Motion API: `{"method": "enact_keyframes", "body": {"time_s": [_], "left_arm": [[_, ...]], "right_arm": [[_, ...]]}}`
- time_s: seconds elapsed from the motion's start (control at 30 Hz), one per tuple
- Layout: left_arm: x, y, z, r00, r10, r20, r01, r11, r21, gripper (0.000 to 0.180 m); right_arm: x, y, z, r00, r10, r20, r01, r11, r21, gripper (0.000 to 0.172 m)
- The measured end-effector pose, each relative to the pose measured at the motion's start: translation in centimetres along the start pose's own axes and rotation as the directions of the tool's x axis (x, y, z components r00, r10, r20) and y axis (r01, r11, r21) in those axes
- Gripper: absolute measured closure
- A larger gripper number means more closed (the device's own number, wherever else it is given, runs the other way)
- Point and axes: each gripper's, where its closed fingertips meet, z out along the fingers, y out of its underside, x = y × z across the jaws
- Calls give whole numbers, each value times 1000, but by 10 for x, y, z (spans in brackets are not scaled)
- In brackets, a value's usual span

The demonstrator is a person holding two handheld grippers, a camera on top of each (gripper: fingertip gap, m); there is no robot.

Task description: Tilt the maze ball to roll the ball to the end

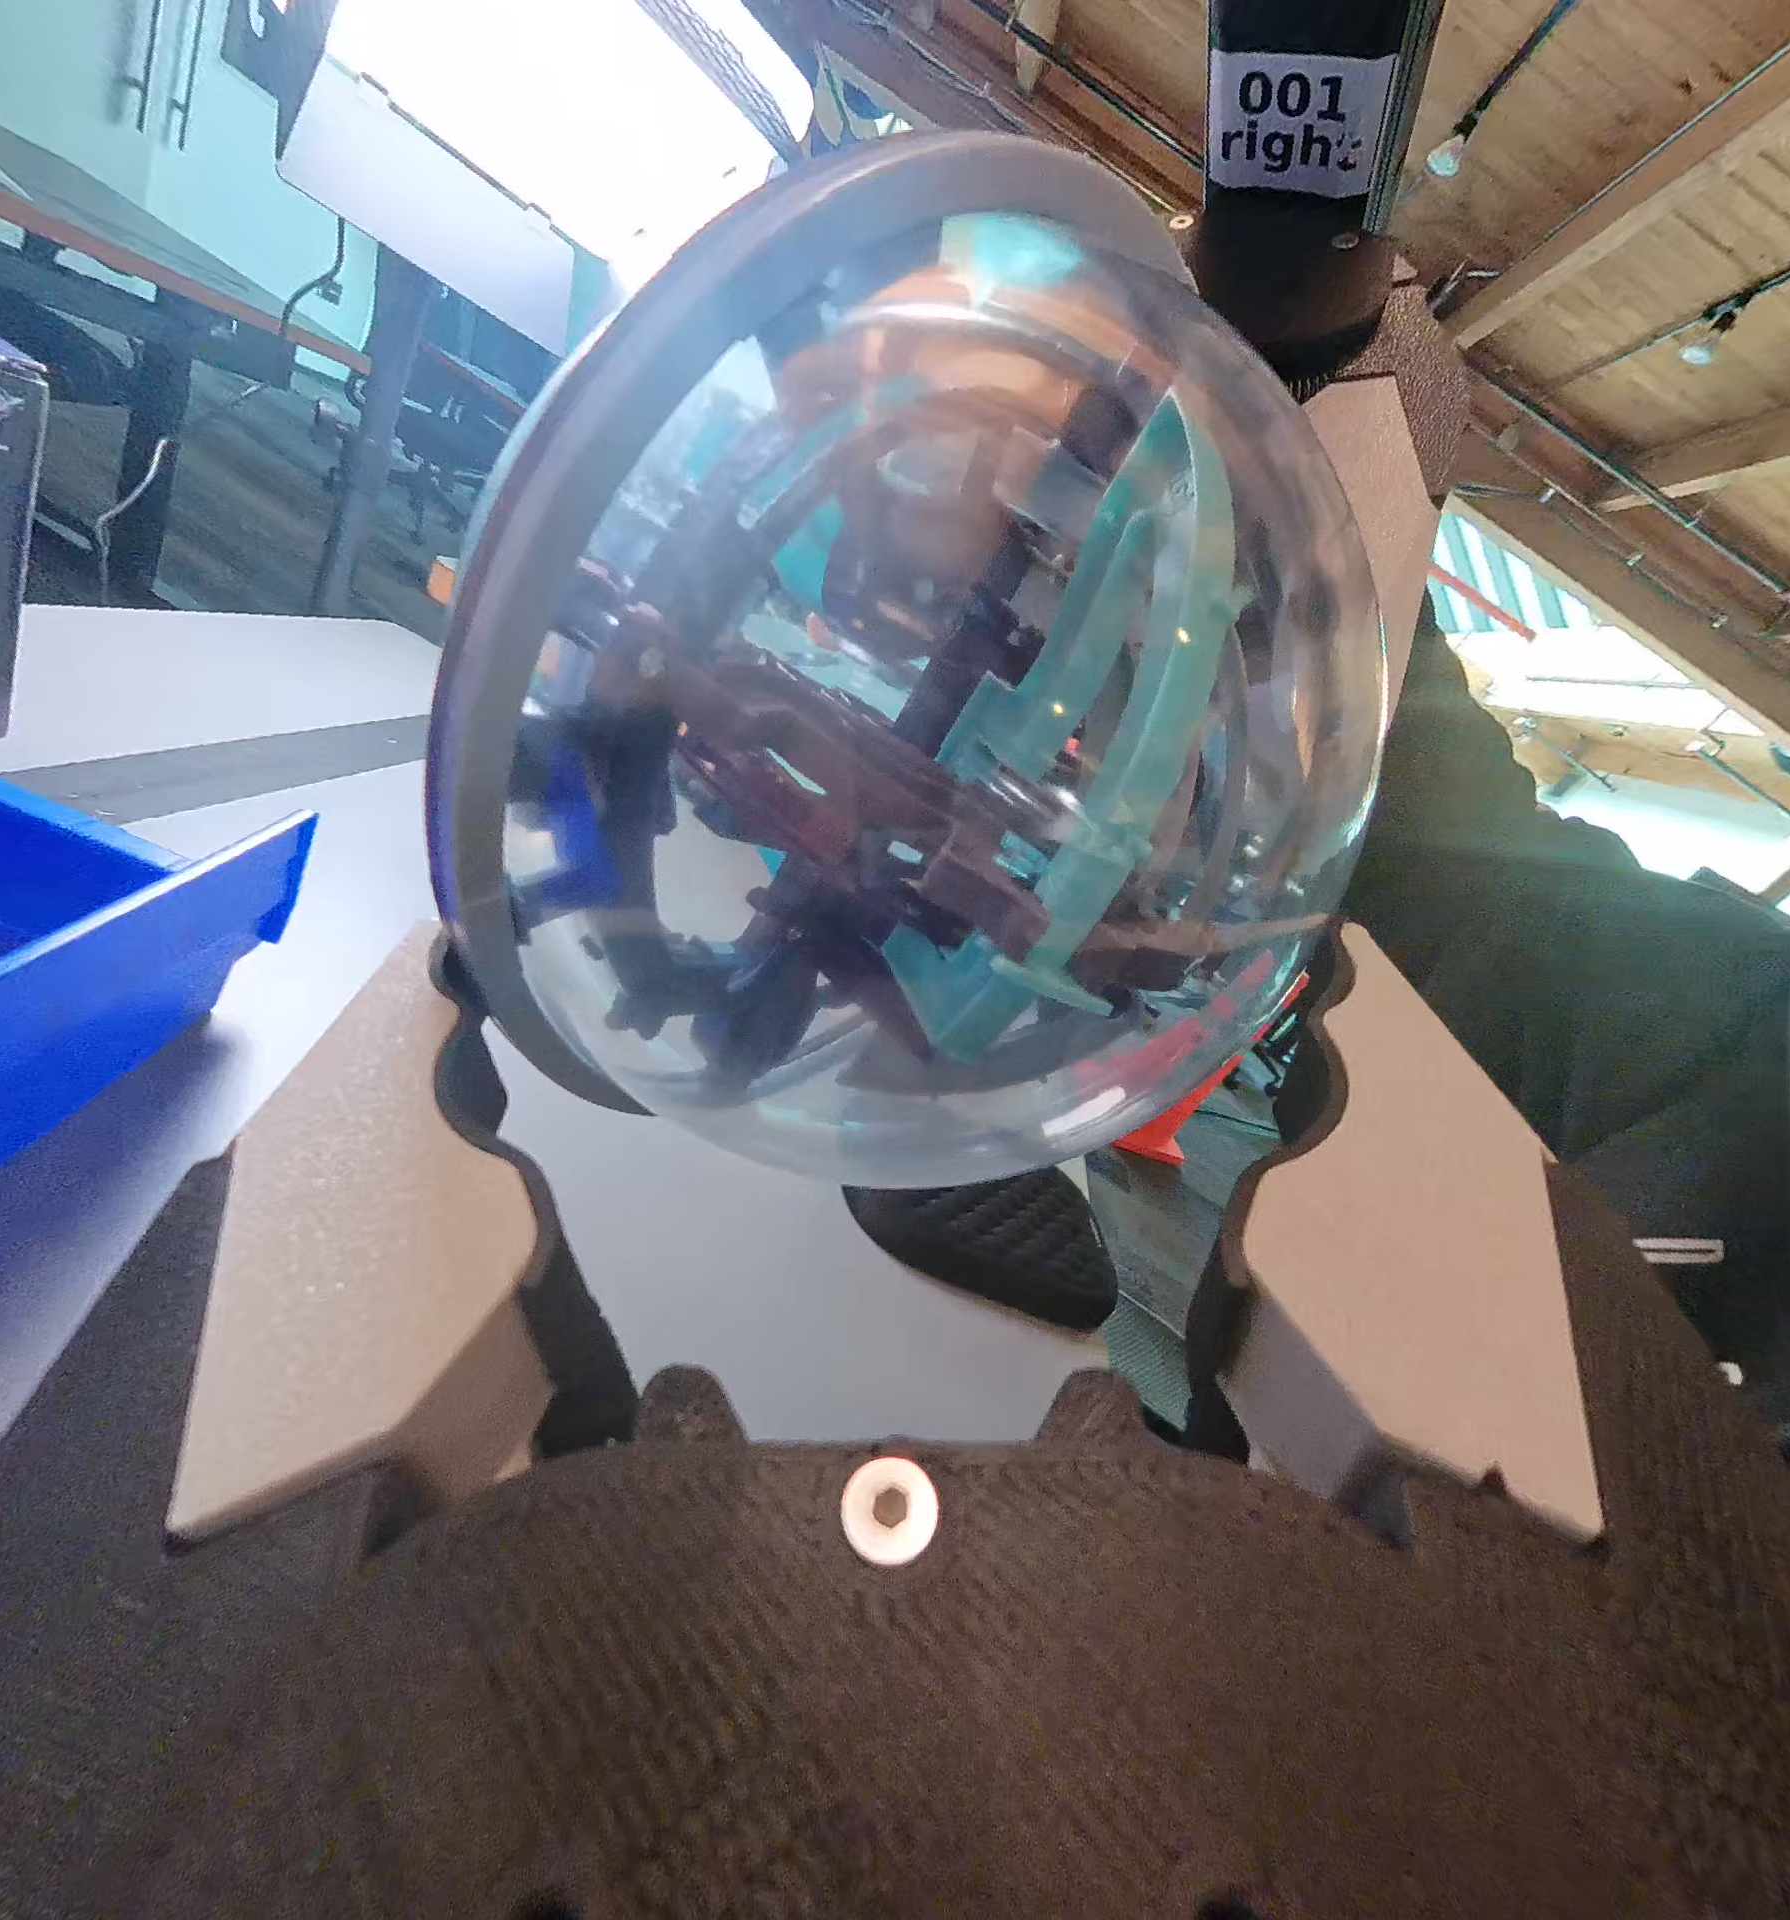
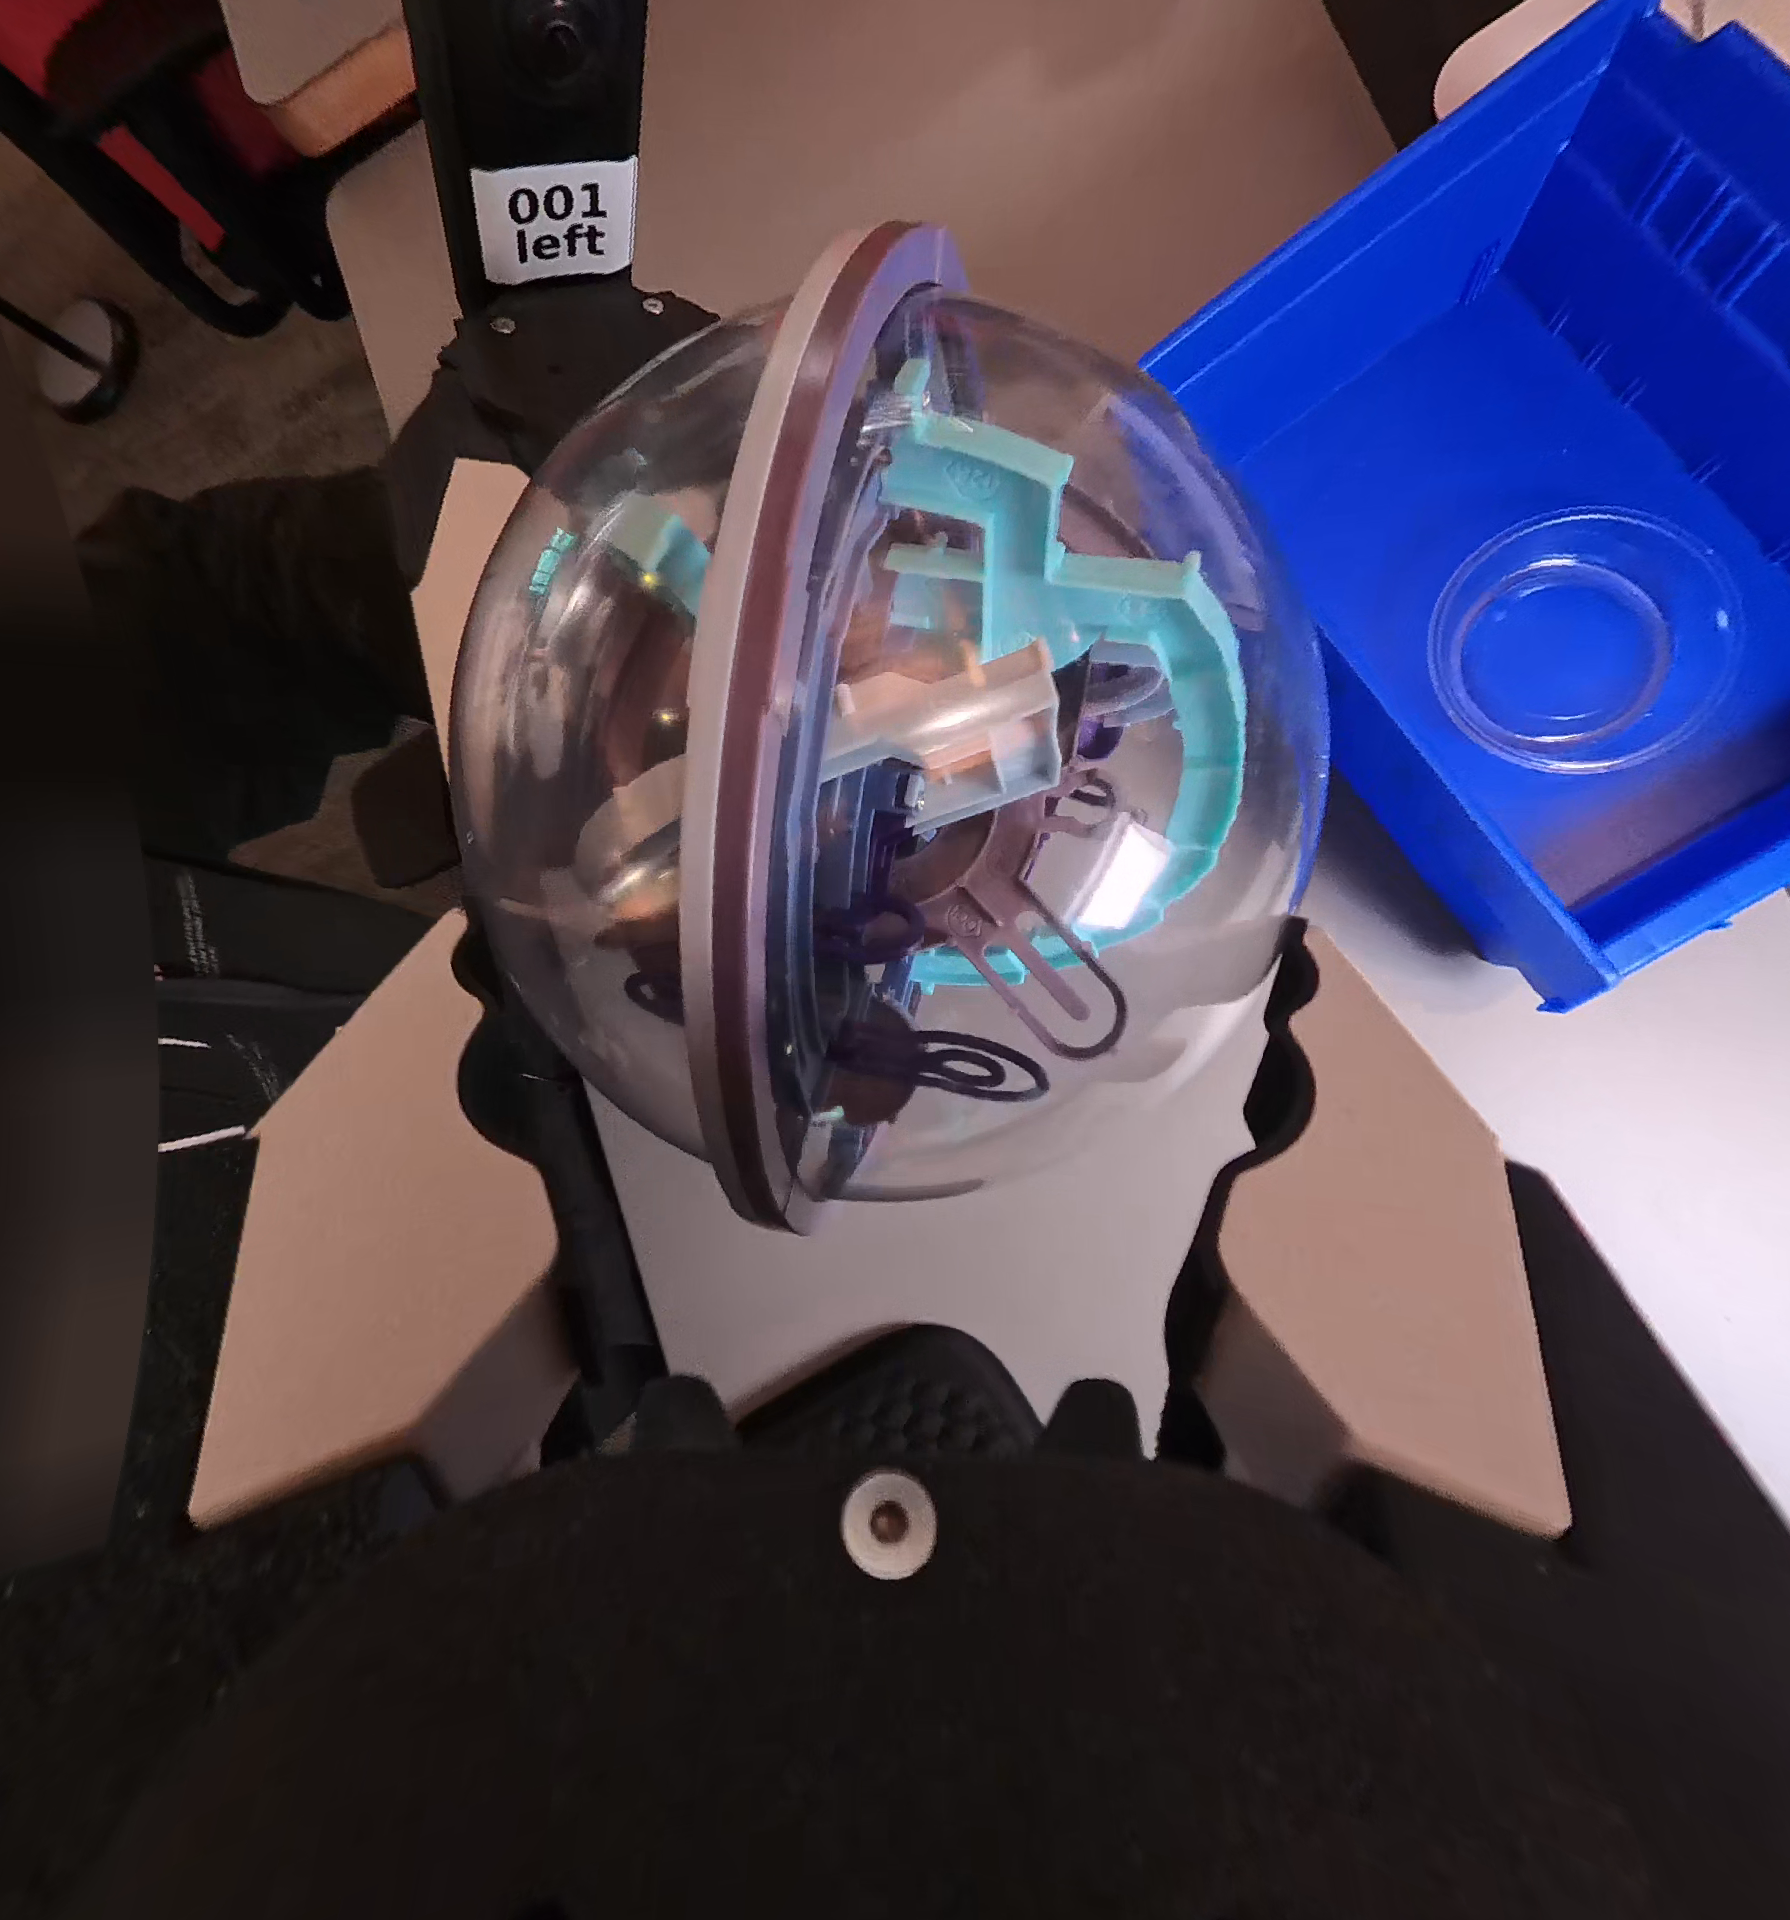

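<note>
Nearest in the left wrist view, the left gripper has its jaws spread wide around the lower half of the maze ball; both black pads press on the clear shell at about 8 and 4 o'clock of the sphere. The right gripper does the same from the opposite side, jaws wide and pinching the maze ball low on its curve. So the sphere hangs between two facing grips, lifted off the white desk, neither hand nearer than the other.

The relation that matters is the seam ring joining the two halves. From the right gripper it runs from about 12 down to 6 o'clock, leaning a little, with the teal track in the half toward 3 o'clock. From the left gripper the seam ring sits toward 9 o'clock and the teal track toward 3. Any tilt must probably come from both wrists turning together about the line between them; one moving alone would twist the shell against the other's pads.

The small rolling ball is not clear in either view, so progress cannot be judged.

Farther off, a blue bin lies at 2 o'clock from the right gripper, holding a clear round stand, and the blue bin shows at 9 o'clock from the left.
</note>
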Motion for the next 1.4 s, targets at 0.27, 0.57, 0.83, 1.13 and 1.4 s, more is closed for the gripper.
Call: {"method": "enact_keyframes", "body": {"time_s": [0.27,0.57,0.83,1.13,1.4], "left_arm": [[-4,33,3,997,-78,-9,78,996,-32,30],[-14,49,6,962,-268,48,271,960,-71,39],[-3,29,5,978,-208,12,208,978,-1,49],[11,22,2,988,-154,12,154,988,11,51],[8,22,-10,991,-130,-25,131,991,12,51]], "right_arm": [[2,17,15,1000,-8,27,9,1000,-14,31],[19,38,26,963,123,242,-135,990,33,31],[16,22,7,966,10,257,-37,994,99,31],[3,-2,-6,963,-110,247,71,984,163,31],[-2,-6,4,975,-102,199,75,987,141,31]]}}
